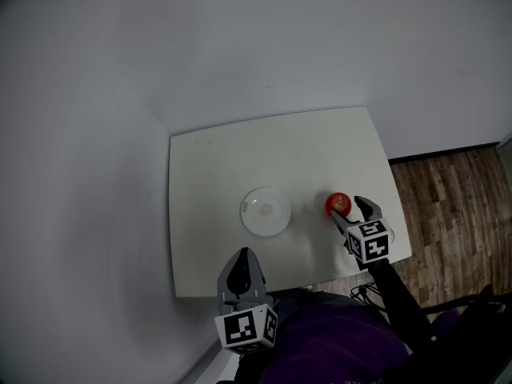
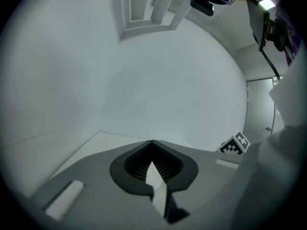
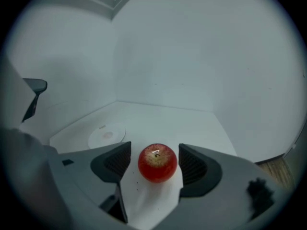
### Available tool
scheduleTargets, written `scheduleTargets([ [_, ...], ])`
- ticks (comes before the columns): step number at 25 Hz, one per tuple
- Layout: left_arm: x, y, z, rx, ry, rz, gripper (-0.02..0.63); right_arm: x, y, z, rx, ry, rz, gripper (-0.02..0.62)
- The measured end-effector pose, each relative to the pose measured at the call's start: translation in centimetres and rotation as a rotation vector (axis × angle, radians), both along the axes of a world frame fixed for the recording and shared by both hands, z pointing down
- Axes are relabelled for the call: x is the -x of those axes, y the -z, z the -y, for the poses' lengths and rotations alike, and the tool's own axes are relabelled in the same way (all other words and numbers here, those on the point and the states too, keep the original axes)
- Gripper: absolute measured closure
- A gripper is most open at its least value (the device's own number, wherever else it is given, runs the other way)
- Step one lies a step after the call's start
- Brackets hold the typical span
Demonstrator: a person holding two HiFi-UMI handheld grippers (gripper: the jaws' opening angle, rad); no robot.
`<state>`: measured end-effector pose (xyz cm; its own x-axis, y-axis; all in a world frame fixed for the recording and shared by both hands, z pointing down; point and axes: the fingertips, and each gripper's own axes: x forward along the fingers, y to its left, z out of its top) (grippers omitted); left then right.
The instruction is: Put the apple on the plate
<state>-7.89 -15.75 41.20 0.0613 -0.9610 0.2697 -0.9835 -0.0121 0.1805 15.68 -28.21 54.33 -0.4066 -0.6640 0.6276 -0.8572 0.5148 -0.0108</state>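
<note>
Right gripper (image 3: 154,152), jaws spread, straddles the apple (image 3: 157,163) to pinch it for the plate (image 3: 106,135); left gripper (image 2: 152,146) pressed together, idle

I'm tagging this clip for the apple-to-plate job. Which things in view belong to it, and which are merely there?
Belongs to the job:
apple, standing on the table between the open jaws of the right gripper
plate, apart from the apple

Merely there:
left gripper, shut, holding nothing
wood floor
</note>
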Motion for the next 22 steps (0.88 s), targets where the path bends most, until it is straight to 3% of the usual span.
scheduleTargets([
  [22, 2.3, -1.3, 1.9, 0.025, 0.005, -0.009, 0.598, 0.4, -3.9, 1.9, 0.096, -0.002, -0.087, 0.284],
])
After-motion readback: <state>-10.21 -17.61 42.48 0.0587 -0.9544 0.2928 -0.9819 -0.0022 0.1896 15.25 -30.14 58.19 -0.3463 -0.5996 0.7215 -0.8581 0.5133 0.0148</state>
